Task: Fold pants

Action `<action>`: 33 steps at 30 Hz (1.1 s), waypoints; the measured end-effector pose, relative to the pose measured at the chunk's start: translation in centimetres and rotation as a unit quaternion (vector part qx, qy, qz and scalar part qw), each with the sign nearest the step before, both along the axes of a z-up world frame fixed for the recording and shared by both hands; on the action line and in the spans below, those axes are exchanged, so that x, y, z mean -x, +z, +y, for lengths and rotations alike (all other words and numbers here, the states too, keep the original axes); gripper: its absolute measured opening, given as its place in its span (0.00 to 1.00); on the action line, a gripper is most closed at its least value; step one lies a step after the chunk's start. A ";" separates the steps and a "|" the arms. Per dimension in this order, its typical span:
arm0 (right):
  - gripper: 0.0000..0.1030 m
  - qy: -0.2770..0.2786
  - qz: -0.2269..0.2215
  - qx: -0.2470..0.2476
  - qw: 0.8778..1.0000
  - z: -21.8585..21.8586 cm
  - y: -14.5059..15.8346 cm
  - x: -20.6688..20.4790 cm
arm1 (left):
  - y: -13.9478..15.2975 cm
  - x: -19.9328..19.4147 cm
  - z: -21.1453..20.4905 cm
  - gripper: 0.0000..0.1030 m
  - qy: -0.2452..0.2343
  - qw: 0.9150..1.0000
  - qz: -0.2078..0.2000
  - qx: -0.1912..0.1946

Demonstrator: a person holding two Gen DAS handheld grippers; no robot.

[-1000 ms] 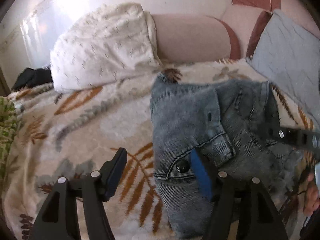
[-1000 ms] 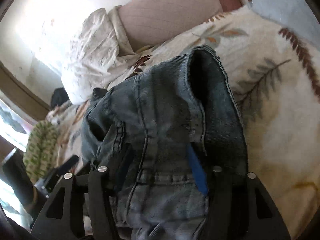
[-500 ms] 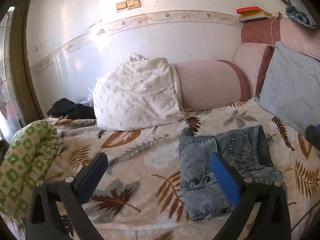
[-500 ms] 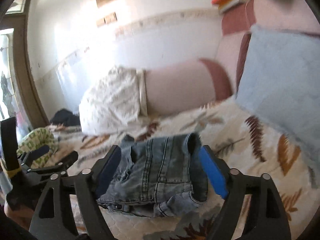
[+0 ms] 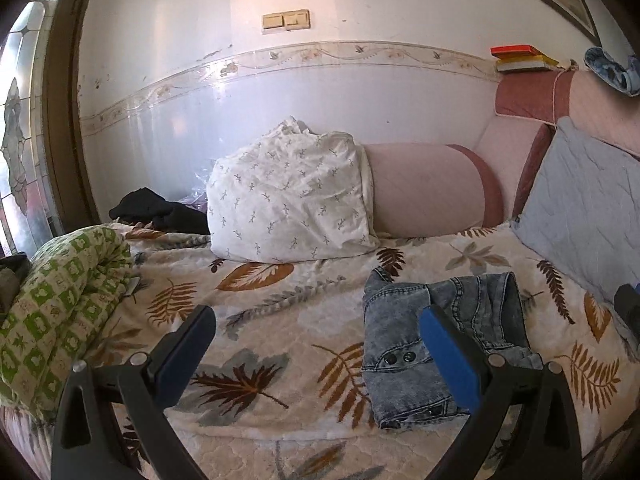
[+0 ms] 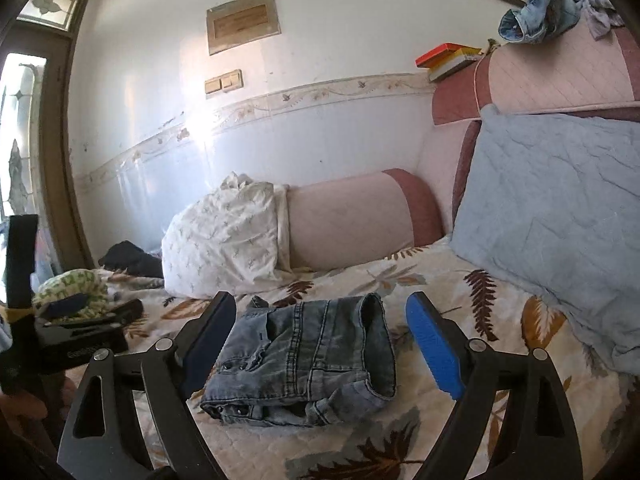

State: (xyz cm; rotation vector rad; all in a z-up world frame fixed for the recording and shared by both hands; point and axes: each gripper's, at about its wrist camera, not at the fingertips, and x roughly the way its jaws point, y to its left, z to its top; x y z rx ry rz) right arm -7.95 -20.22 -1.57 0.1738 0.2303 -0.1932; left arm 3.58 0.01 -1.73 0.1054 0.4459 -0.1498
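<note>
The grey-blue denim pants lie folded into a small bundle on the leaf-patterned bedspread; they also show in the right wrist view. My left gripper is open and empty, held back above the bedspread, left of the pants. My right gripper is open and empty, drawn back with the bundle seen between its fingers. The left gripper also shows at the left edge of the right wrist view.
A white patterned pillow and a pink bolster lie at the back. A grey-blue cushion leans at the right. A green checked blanket roll lies at the left. Dark clothing lies by the wall.
Both grippers have let go of the pants and pulled back and up. The folded pants now lie on the bedspread by themselves.
</note>
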 end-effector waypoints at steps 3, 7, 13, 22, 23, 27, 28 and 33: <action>0.85 -0.004 0.005 -0.007 1.000 -0.4 -0.3 0.0 | -0.3 -0.2 0.0 1.00 -0.005 1.000 0.007 -0.007; 0.85 0.000 0.039 -0.047 0.998 -1.7 -1.2 -1.3 | -1.0 -0.7 -0.5 1.00 -0.008 1.000 0.012 -0.022; 0.85 0.012 0.075 -0.079 0.994 -2.9 -2.5 -3.7 | -2.6 -2.4 -0.9 1.00 -0.009 0.999 0.032 -0.032; 0.85 0.049 0.173 -0.134 0.974 -5.6 -6.3 -10.8 | -8.0 -6.5 -2.1 1.00 -0.050 0.991 0.120 -0.013; 0.85 0.053 0.179 -0.127 0.974 -5.4 -6.5 -11.4 | -8.2 -6.7 -2.5 1.00 -0.057 0.990 0.124 -0.015; 0.79 0.067 0.213 -0.082 0.971 -4.0 -7.4 -13.3 | -9.5 -6.6 -4.1 1.00 -0.084 0.986 0.135 -0.046; 0.78 0.070 0.235 -0.074 0.967 -3.6 -8.0 -13.8 | -9.8 -6.4 -4.5 1.00 -0.092 0.984 0.141 -0.053; 0.73 0.067 0.327 -0.065 0.940 -3.3 -11.2 -15.2 | -11.9 -6.5 -5.6 1.00 -0.110 0.976 0.178 -0.064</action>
